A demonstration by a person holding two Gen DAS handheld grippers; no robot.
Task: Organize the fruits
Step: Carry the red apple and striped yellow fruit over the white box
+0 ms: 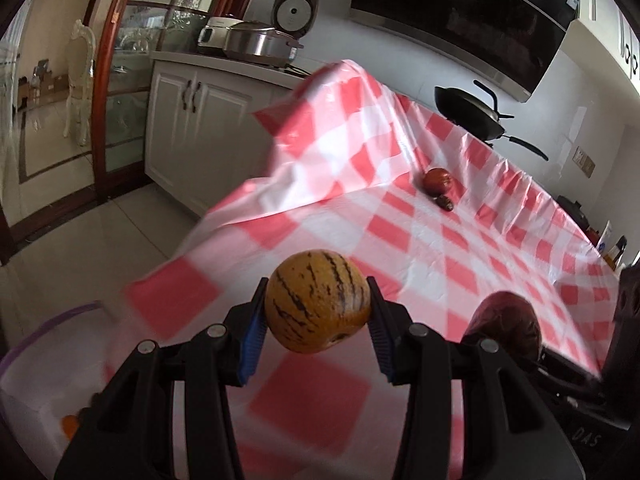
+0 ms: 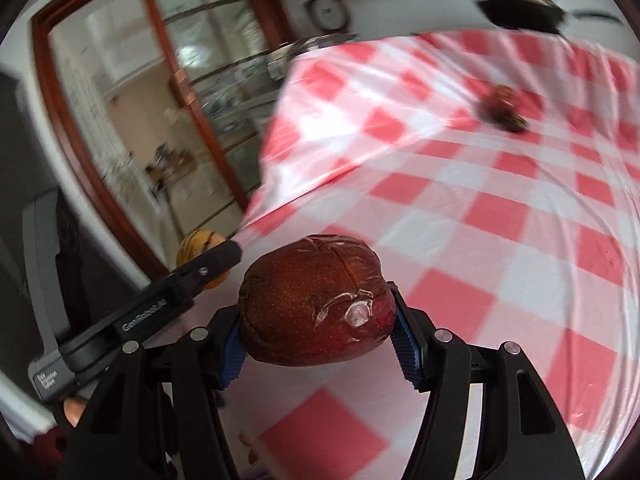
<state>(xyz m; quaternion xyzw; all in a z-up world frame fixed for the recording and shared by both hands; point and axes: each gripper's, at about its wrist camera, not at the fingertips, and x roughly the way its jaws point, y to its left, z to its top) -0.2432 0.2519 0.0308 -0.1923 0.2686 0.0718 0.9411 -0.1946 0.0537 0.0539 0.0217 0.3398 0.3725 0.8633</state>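
Both claws carried fruit above the checked desk, mid-transfer toward the bin.

The left claw (image 1: 318, 312) was clamped on a yellow striped melon (image 1: 317, 301), held in the air over the near edge of the desk (image 1: 460, 240); the right claw (image 2: 318, 334) was clamped on a wrinkled dark red fruit (image 2: 316, 300), just beside it. A white bin (image 1: 28, 392) with an orange piece inside sat low on the left, off the desk. A red fruit (image 1: 438, 180) and a small dark one (image 1: 445, 202), touching, lay well apart on the far side. The step looked like carrying; next each claw would need to swing over the bin and let go, then fetch the far pair.
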